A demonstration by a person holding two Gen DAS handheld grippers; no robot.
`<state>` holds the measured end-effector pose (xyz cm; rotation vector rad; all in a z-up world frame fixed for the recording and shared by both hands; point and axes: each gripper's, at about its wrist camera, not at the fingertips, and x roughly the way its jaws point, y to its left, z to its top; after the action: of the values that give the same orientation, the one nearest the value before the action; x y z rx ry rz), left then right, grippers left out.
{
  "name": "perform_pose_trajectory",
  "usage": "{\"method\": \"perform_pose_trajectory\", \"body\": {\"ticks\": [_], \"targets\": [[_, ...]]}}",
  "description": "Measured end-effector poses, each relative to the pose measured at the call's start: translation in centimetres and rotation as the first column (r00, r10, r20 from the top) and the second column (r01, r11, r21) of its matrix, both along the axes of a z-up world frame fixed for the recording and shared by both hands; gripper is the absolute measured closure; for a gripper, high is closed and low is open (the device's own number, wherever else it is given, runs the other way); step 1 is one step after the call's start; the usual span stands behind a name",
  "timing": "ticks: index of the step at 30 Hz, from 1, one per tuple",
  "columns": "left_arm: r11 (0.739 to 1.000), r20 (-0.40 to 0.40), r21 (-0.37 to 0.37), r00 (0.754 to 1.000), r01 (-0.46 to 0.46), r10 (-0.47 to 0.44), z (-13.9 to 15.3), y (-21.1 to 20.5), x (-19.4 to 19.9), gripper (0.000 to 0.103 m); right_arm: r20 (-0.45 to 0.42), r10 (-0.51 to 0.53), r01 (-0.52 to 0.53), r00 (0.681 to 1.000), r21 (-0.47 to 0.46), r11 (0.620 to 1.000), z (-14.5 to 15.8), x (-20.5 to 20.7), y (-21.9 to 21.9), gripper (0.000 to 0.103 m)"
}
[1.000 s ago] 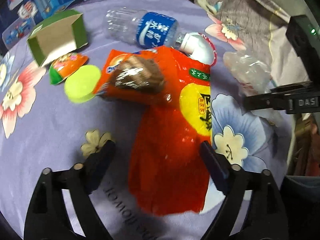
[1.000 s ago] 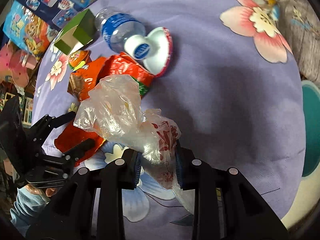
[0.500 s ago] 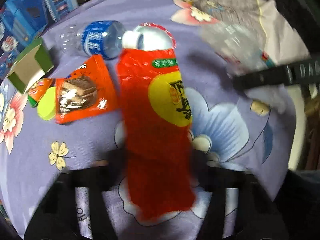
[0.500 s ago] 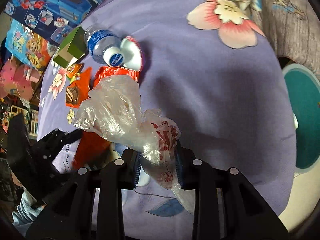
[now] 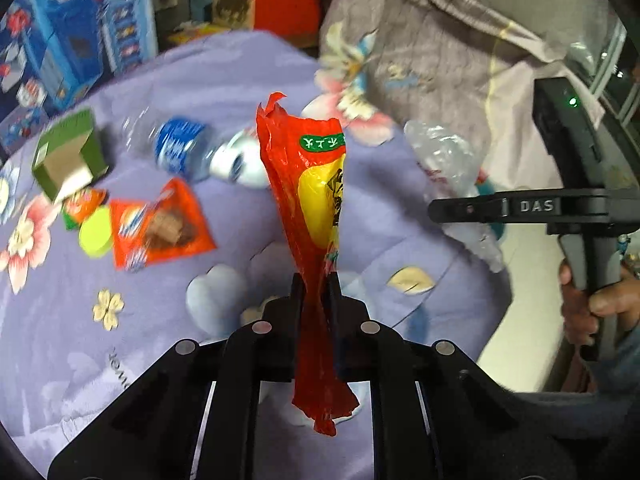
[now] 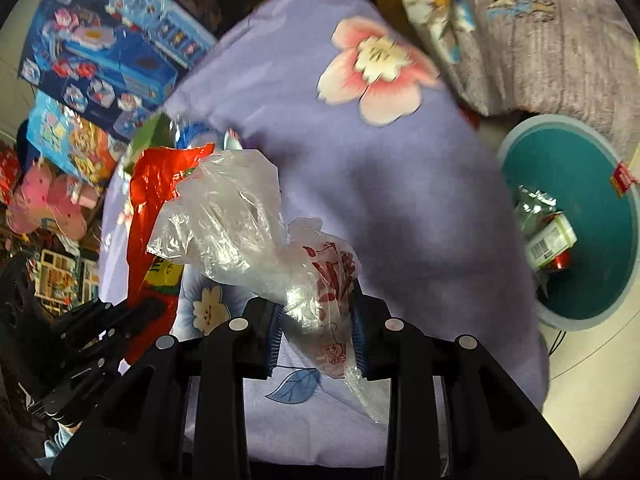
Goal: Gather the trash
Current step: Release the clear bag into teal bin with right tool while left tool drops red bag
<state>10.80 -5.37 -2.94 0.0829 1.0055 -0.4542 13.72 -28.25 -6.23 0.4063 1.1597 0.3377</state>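
Observation:
A long red snack wrapper (image 5: 308,184) stands lifted off the purple flowered cloth (image 5: 80,340), pinched near its lower end by my left gripper (image 5: 316,284), whose jaws are still closing on it. The same wrapper (image 6: 148,200) shows at the left of the right wrist view, with the left gripper (image 6: 152,308) below it. My right gripper (image 6: 316,312) is shut on a crumpled clear plastic bag (image 6: 232,220) with red print, held above the cloth. From the left wrist view that bag (image 5: 444,160) hangs at the right in the right gripper (image 5: 460,210), which a hand (image 5: 592,300) holds.
On the cloth lie a water bottle (image 5: 176,150), a white heart-shaped dish (image 5: 240,164), a green box (image 5: 68,156), an orange snack packet (image 5: 160,232), a yellow-green lid (image 5: 95,232). A teal bin (image 6: 580,280) holding trash stands on the floor at right. Toy boxes (image 6: 104,48) line the far side.
The left jaws went from wide open around the flat red wrapper to closed on it and lifted it upright. Both grippers moved sideways and up; the teal bin came into the right view.

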Motion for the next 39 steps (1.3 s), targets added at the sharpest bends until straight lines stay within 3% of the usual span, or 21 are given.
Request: {"method": "perform_pose_trajectory", "body": {"ticks": [6,10,18,25,26,27,30,33,39], "targets": [[0.996,0.044,-0.007,0.995,0.085,-0.084,2.0,-6.1,0.8,0.091,0.096,-0.158,0.156,0.983,0.03,0.987,3.6,-0.6,-7.7,0.075],[0.987,0.04,-0.017,0.986,0.16,-0.159,2.1,-10.8,1.4,0.091,0.122,-0.254,0.254,0.959,0.015,0.967,4.3,-1.6,-12.9,0.075],[0.958,-0.013,0.012,0.958,0.286,-0.286,0.1,-20.5,3.4,0.09,0.041,-0.394,0.393,0.918,0.026,0.919,0.4,-2.4,-20.9,0.075],[0.949,-0.077,0.008,0.946,0.315,-0.314,-2.3,-25.5,5.4,0.087,-0.03,-0.423,0.424,0.905,0.03,0.905,-2.2,-1.8,-23.5,0.075],[0.95,-0.086,0.008,0.947,0.313,-0.311,-2.6,-25.9,5.7,0.083,-0.037,-0.426,0.427,0.904,0.03,0.904,-2.5,-1.7,-23.8,0.075],[0.952,-0.092,0.013,0.949,0.305,-0.302,-3.0,-26.3,6.0,0.069,-0.044,-0.429,0.43,0.902,0.029,0.902,-2.7,-1.6,-24.0,0.075],[0.96,-0.089,0.021,0.957,0.28,-0.277,-3.7,-27.1,6.8,0.044,-0.059,-0.43,0.432,0.901,0.025,0.902,-3.3,-1.3,-24.7,0.075],[0.965,-0.101,0.022,0.961,0.26,-0.256,-4.4,-27.3,7.4,0.03,-0.071,-0.428,0.431,0.901,0.024,0.902,-3.9,-1.2,-24.9,0.075],[0.972,-0.117,0.018,0.966,0.236,-0.233,-5.0,-26.8,7.8,0.017,-0.094,-0.421,0.425,0.902,0.026,0.905,-4.8,-0.7,-25.0,0.074]]}}
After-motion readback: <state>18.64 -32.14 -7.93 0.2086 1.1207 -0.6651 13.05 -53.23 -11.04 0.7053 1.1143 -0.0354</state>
